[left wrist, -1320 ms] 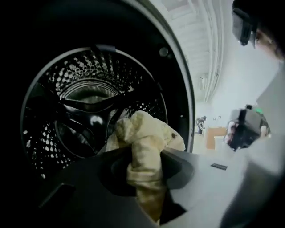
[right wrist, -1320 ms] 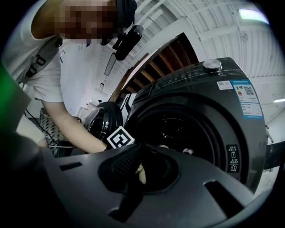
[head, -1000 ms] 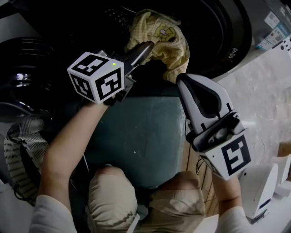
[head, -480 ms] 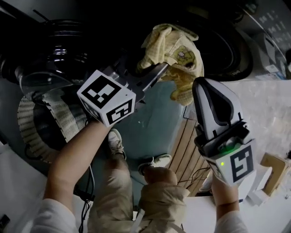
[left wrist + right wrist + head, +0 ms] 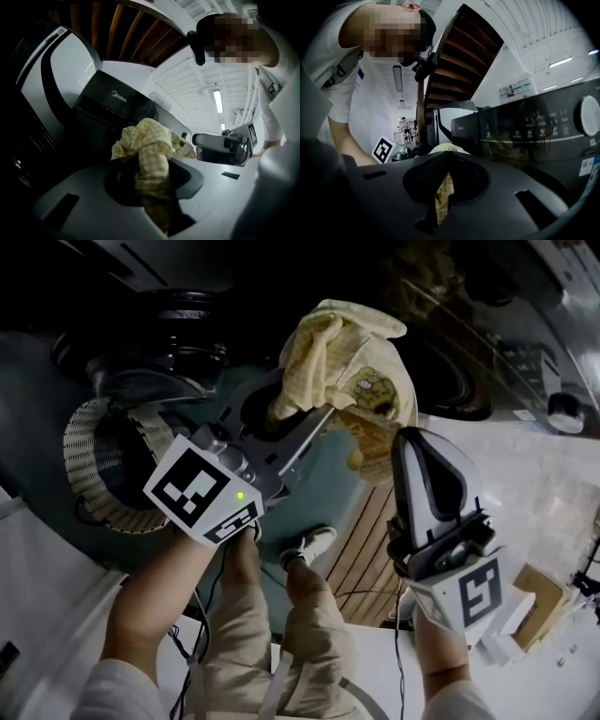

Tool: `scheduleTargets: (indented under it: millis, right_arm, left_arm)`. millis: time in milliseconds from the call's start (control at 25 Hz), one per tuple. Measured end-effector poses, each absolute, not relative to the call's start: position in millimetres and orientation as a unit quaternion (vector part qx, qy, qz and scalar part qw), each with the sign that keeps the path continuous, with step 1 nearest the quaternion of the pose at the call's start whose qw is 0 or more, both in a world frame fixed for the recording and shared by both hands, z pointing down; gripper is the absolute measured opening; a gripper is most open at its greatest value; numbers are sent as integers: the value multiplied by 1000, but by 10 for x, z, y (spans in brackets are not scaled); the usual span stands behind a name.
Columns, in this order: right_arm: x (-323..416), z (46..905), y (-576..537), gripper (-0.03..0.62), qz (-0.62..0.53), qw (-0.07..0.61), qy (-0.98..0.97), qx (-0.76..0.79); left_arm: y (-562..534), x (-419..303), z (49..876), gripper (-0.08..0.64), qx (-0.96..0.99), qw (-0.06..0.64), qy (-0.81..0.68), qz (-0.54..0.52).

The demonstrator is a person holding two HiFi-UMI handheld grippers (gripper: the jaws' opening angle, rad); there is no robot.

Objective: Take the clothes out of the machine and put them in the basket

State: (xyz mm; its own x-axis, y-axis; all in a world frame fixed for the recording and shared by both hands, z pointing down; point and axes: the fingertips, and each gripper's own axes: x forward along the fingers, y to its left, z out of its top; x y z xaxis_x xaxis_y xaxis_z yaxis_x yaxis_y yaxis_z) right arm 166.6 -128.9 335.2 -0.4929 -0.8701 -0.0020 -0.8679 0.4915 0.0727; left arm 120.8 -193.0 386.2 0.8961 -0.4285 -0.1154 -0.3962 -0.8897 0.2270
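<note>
The yellow checked garment (image 5: 349,351) has been drawn clear of the washing machine (image 5: 461,381). A second ago it was bunched at the mouth of the dark drum. Now it is held up in open air, to the left of that opening and nearer the person.

The left claw (image 5: 298,409) is clenched on a thick twisted fold of the cloth, which is seen wedged between its jaws in the left gripper view (image 5: 151,168). The right claw (image 5: 405,439) is closed on a thin hanging strip of the same garment, as shown in the right gripper view (image 5: 440,190). The piece is therefore carried by both claws, with its bulk above and beyond the left one.

The woven basket (image 5: 84,439), only partly seen at the left edge a second ago, has been brought well into view. It lies low on the left, beside and below the left claw's marker cube, and the garment is not yet over it.

The removal step is judged to be done for this piece. What remains is a swing to the left and down until the cloth hangs over the basket, then a release by both claws. Whether more clothes are left in the drum cannot be told, since its inside is too dark.
</note>
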Motion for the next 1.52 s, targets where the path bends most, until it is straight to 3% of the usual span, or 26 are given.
scheduleTargets:
  millis: [240,400,720,1000,1240,1520]
  right_arm:
    - [1755,2847,-1175,14,-21,25,-882,470]
    - [1557,2352,-1182,14,-18,23,-909,416]
    - [94,1442,-749,14,5,47,-959,280]
    - [-1401,708,-717,14,-45,58,-983,171]
    - [-2205,468,-711,14,-46,52,-990,124]
    - [-3006,791,-803,14,-38,74,-996,22]
  left_arm:
    - [-1726,1021,3392,110,949,107,-285,-83]
    - [-1537,534,2982,110,917,105,-373,-93]
    - [-805,-1147,2149,110,840,92,-519,-131]
    - [-201,-2744,1908,110,740,95,-638,-191]
    - [365,-3514,1779,110,679,82,-697,-215]
    - [492,-3963,1988,110,605,94,-758,-225]
